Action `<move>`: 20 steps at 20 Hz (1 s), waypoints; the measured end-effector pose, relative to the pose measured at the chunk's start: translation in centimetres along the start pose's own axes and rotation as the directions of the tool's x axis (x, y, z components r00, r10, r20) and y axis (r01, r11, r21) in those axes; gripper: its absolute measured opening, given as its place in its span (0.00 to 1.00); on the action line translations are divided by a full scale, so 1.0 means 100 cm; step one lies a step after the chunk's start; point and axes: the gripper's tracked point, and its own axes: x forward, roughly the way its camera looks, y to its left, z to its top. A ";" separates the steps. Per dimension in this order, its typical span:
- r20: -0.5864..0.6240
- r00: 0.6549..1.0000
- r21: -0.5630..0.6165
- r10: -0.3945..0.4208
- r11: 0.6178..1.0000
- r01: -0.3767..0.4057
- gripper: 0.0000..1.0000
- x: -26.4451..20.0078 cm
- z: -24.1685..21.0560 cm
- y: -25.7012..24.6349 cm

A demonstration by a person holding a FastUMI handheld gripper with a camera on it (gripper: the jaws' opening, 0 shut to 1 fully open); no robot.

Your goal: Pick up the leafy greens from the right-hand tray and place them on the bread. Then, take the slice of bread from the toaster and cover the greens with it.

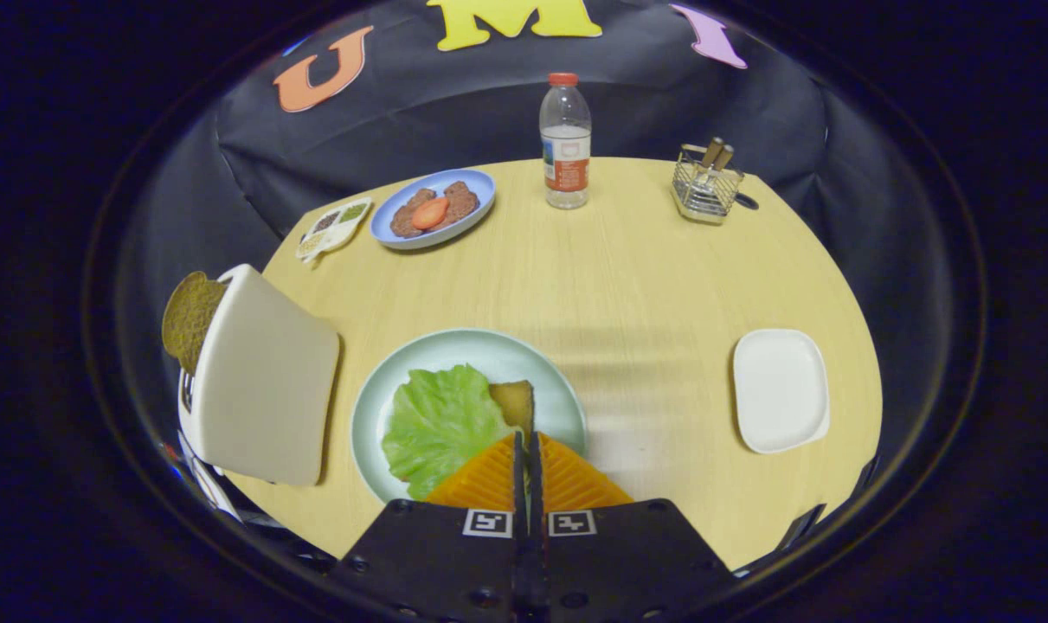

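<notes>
A green lettuce leaf (441,424) lies on a slice of brown bread (515,401), which shows only as a corner past the leaf. Both rest on a pale green plate (454,346) just ahead of my fingers. My gripper (526,438) is shut, its fingers pressed together with nothing visible between them, the tips hovering over the leaf's right edge and the bread corner. Left of the plate stands a white toaster (264,381) with a brown bread slice (188,316) sticking out of its slot. Off to the right sits the white tray (781,389), bare.
Beyond the plate, at the far side of the round wooden table (645,285), stand a blue plate (480,186) with meat patties and a tomato slice, a small condiment tray (333,227), a water bottle (565,143) and a wire utensil basket (705,186).
</notes>
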 end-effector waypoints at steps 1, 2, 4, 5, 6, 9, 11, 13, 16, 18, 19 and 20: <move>-0.006 1.000 -0.007 -0.009 1.000 0.008 0.01 0.003 0.001 -0.002; -0.003 1.000 -0.011 -0.015 1.000 0.015 0.01 0.002 0.001 -0.002; 0.020 1.000 -0.009 -0.021 1.000 0.021 0.07 -0.002 0.005 -0.002; 0.029 0.999 -0.008 -0.023 1.000 0.023 0.11 -0.005 0.007 -0.002; 0.025 0.999 -0.008 -0.024 1.000 0.024 0.25 -0.006 0.005 -0.003; 0.035 0.997 -0.001 -0.068 0.998 0.068 0.63 -0.015 0.009 -0.010; 0.076 0.993 0.003 -0.090 0.996 0.090 0.80 -0.027 0.019 -0.007; 0.123 0.988 -0.009 -0.090 0.996 0.092 0.89 -0.042 0.032 0.006; 0.189 0.980 -0.050 -0.056 0.997 0.067 0.92 -0.064 0.050 0.043; 0.219 0.976 -0.092 -0.020 0.995 0.041 0.92 -0.078 0.060 0.073; 0.234 0.972 -0.108 -0.002 0.994 0.028 0.92 -0.085 0.065 0.089; 0.250 0.968 -0.124 0.018 0.992 0.013 0.92 -0.093 0.069 0.106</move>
